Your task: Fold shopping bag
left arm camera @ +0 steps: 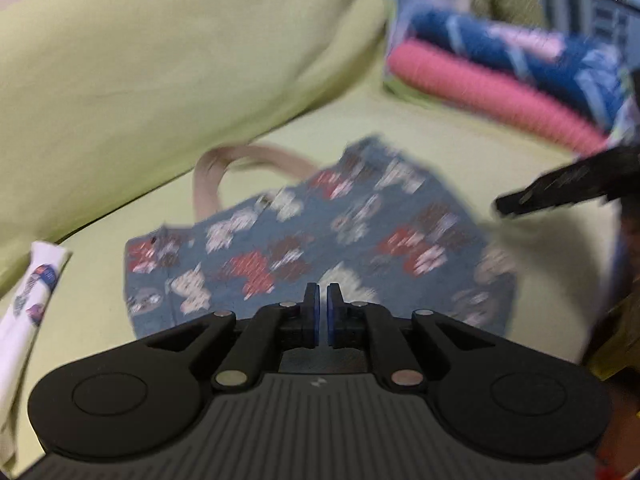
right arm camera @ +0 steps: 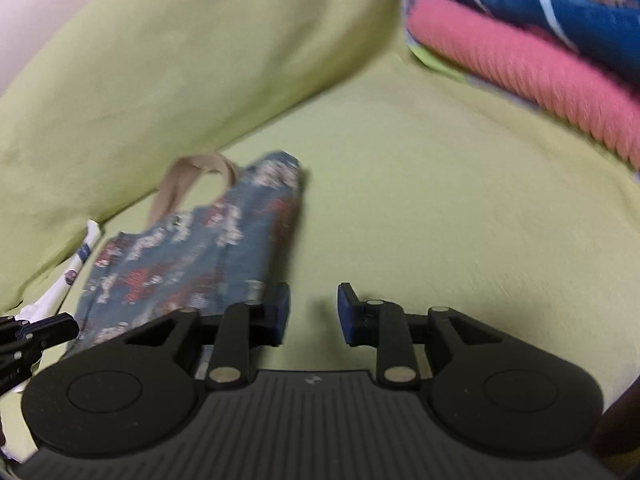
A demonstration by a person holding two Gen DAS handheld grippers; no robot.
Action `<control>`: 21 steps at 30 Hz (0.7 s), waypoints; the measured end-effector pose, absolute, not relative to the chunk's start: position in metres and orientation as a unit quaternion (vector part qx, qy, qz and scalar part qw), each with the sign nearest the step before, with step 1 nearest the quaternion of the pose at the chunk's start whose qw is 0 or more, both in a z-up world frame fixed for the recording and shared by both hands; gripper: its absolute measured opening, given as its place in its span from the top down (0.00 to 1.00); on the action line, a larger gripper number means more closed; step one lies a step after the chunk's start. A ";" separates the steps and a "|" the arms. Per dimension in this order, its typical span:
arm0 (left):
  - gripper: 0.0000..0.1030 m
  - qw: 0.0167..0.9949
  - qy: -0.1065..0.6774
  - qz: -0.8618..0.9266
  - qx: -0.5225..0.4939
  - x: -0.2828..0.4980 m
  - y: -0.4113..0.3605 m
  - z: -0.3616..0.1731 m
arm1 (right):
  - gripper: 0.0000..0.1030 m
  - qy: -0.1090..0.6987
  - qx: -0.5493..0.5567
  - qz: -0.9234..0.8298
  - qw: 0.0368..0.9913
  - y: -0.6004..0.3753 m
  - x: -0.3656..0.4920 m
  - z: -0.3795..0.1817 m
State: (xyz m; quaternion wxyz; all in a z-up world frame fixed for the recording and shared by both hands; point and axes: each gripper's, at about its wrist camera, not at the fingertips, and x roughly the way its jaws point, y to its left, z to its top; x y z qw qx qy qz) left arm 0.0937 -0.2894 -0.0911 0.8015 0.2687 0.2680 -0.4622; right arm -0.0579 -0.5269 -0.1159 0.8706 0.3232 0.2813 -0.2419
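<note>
Jaws on the left gripper [left arm camera: 322, 314] are sitting nearly closed with nothing between them, hovering over the near edge of the shopping bag [left arm camera: 316, 240], which is lying flat on the green sheet [right arm camera: 460, 208]. Further right, the right gripper [right arm camera: 313, 312] is standing narrowly parted over bare sheet, gripping nothing. Doing this well probably means pinching matching corners squarely before folding.
</note>
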 end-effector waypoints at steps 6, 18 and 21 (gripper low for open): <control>0.93 0.829 0.295 -0.419 0.223 0.156 -0.280 -0.083 | 0.58 0.242 0.340 -0.205 0.885 -0.522 -0.032 -0.107; 0.92 0.793 0.324 -0.446 0.259 0.278 -0.322 -0.122 | 0.92 0.334 0.182 -0.145 0.914 -0.546 0.090 -0.118; 0.93 0.806 0.314 -0.436 0.249 0.290 -0.329 -0.123 | 0.97 0.344 0.193 -0.159 0.905 -0.572 0.118 -0.129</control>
